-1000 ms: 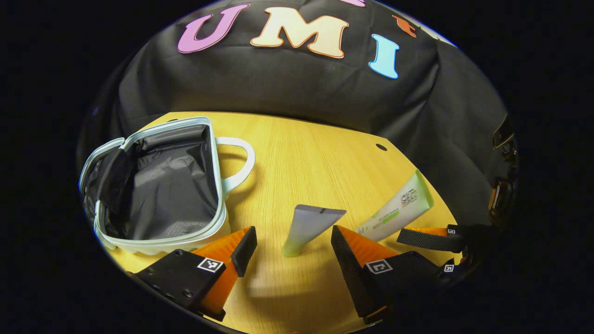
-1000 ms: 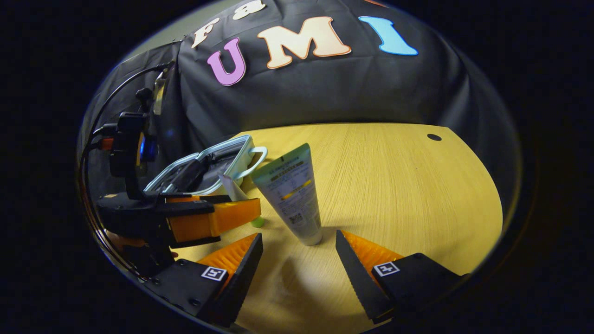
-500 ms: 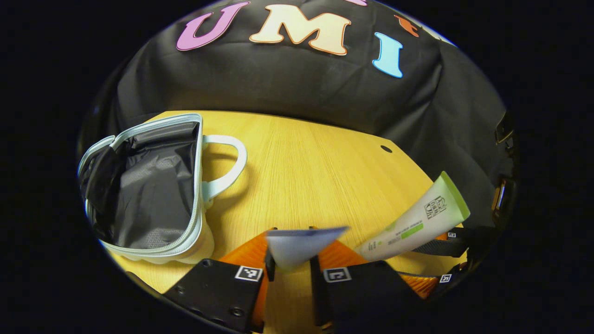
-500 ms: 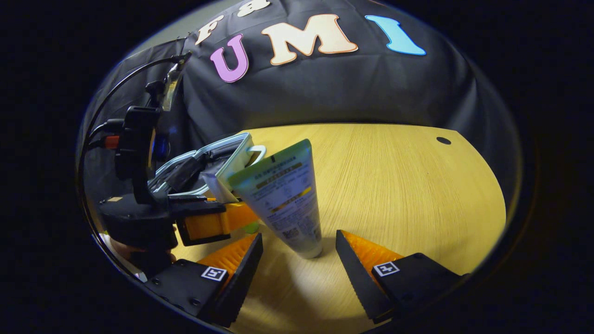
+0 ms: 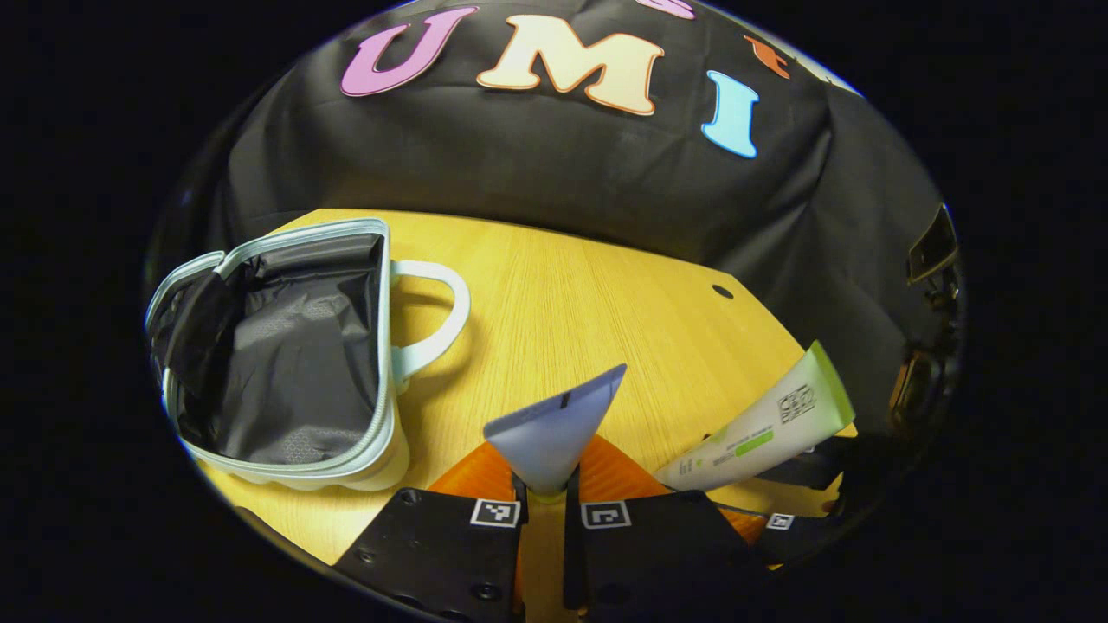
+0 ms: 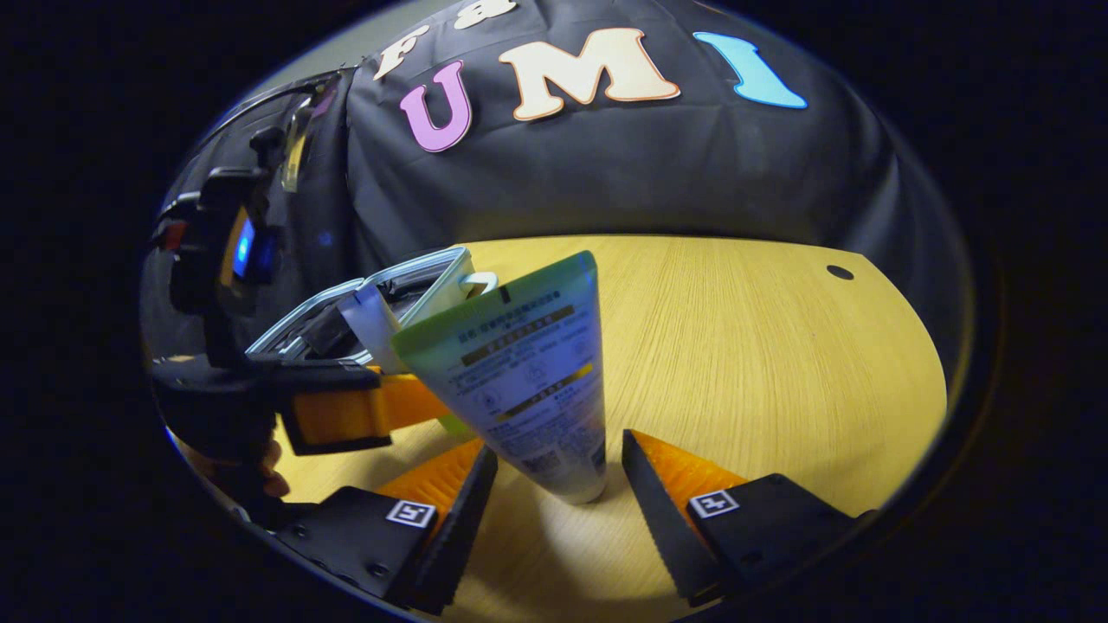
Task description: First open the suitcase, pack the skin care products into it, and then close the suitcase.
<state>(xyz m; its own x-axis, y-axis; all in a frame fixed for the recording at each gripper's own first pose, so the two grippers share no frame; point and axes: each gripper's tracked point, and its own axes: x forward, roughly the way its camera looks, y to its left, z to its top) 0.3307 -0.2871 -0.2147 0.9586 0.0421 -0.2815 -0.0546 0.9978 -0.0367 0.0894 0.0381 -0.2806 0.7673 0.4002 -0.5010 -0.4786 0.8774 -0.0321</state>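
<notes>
In the left gripper view, a pale grey tube tilts up from between the fingers of my left gripper, which is shut on its lower end. The open suitcase, light blue with a dark lining, lies to its left. A white-and-green tube leans at the right, with the right gripper around its base. In the right gripper view that tube stands cap down between the fingers of my right gripper, which is open and close on both sides. The left gripper holds the grey tube in front of the suitcase.
The wooden table has a small round hole near its far right edge, also visible in the right gripper view as a hole. The black cloth wall stands right behind the table. A hand holds the left gripper.
My left gripper has shut on the grey tube and tipped it up off the table. My right gripper has moved in closer around the white-and-green tube, its fingers still apart.
</notes>
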